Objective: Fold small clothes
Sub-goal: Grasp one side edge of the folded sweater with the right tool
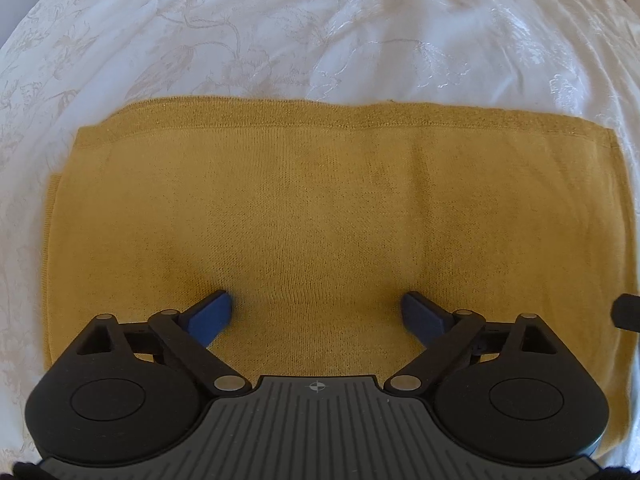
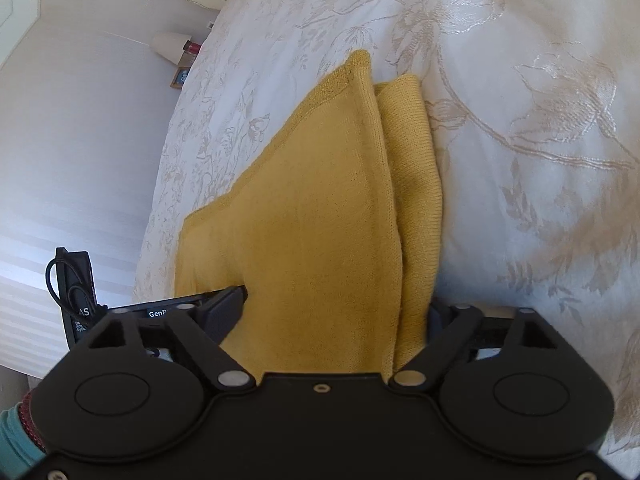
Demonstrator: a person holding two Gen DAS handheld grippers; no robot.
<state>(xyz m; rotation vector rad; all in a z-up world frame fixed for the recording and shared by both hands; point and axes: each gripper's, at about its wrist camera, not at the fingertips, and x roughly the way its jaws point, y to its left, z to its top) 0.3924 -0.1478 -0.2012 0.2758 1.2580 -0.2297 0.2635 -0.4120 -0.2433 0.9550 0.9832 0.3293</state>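
Bedspread: white floral-embroidered cover (image 1: 320, 20), soft underlay.
Garment: mustard-yellow knit cloth (image 1: 320, 200), folded flat at centre; light, limp, stretchy. Grasp layered edge, 3 o'clock.
Left gripper (image 1: 316, 312): jaws wide, empty, above the knit.
Right gripper (image 2: 336, 304): jaws partly open astride the knit's near edge, not clamped.

Knit garment (image 1: 320, 208): mustard yellow, fine ribbed knit, plain, hem band slightly glittery. Bedspread (image 1: 280, 32): white with shiny beige floral-and-vine damask pattern. Left gripper (image 1: 316, 312): black body, grey ribbed plate, blue fingers (image 1: 212, 316). Right gripper (image 2: 336, 304): all black, silver pivot pins. Wall (image 2: 80, 140): pale lilac-white. Sleeve (image 2: 16, 436): teal, dark red cuff.
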